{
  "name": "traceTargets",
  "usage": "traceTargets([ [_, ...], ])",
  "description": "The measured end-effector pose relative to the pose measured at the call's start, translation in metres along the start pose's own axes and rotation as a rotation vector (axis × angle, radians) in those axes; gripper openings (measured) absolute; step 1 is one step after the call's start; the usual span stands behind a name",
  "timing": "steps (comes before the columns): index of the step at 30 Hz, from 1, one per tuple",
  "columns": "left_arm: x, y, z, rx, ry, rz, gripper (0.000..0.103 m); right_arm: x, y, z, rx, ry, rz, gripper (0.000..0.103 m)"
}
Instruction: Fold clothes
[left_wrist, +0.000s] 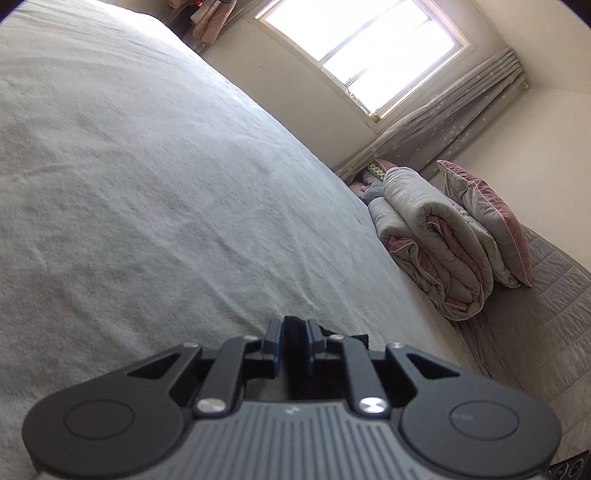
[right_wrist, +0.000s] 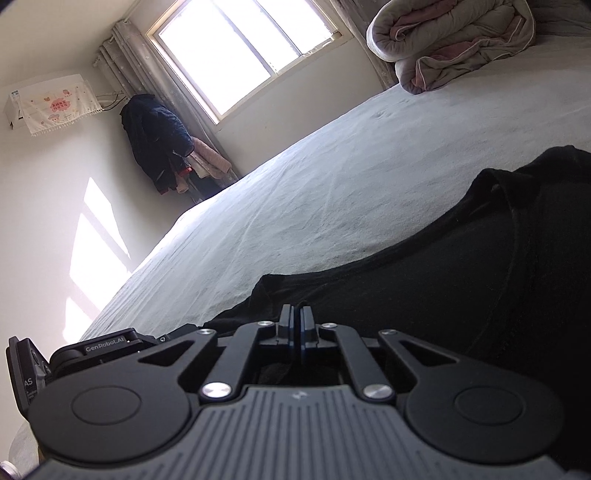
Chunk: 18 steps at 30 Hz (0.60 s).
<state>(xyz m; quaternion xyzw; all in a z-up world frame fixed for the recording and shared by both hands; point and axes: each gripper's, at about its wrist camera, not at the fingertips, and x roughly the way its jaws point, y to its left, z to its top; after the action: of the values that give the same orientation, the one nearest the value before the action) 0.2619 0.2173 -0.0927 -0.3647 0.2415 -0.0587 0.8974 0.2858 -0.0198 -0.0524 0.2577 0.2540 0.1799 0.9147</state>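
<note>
Nearest in the left wrist view, the left gripper has its fingers drawn almost together on a thick fold of the black garment, which fills the narrow gap and pokes out above the tips and to their right. In the right wrist view the right gripper has its fingers closed to a sliver; the black garment lies directly beneath and around the tips, so it probably pinches a thin hem there, though the cloth between the pads is too dark to make out. The left gripper's body shows at that view's lower left, just beside the right one, so both seem to grip the same near edge of the cloth. That pairing reads as the start of a fold: two holds along one edge let it be lifted and carried over evenly.

The garment is spread flat on the bed, from its near edge toward the middle, a curved seam visible on its right part. Beyond it the pale sheet is bare. At the bed's far edge rests a rolled duvet with a pillow leaning on it, well apart from the work. Farther still, the window and a dark jacket hanging in the corner.
</note>
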Motion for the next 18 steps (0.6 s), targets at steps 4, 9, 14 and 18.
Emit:
traceTargets([
  [4, -0.002, 0.004, 0.001, -0.029, -0.01, -0.026, 0.014, -0.006, 0.005, 0.001, -0.028, -0.038, -0.013, 0.003],
  [9, -0.001, 0.013, 0.002, -0.102, -0.005, -0.083, 0.018, -0.007, 0.009, 0.002, -0.067, -0.044, -0.008, 0.003],
  [14, 0.0, 0.008, 0.0, -0.065, -0.004, -0.059, 0.018, -0.016, 0.018, 0.006, -0.113, -0.084, 0.012, 0.003],
  [18, 0.003, -0.001, -0.003, 0.001, -0.002, -0.014, 0.016, -0.021, 0.025, 0.009, -0.14, -0.112, 0.03, 0.003],
])
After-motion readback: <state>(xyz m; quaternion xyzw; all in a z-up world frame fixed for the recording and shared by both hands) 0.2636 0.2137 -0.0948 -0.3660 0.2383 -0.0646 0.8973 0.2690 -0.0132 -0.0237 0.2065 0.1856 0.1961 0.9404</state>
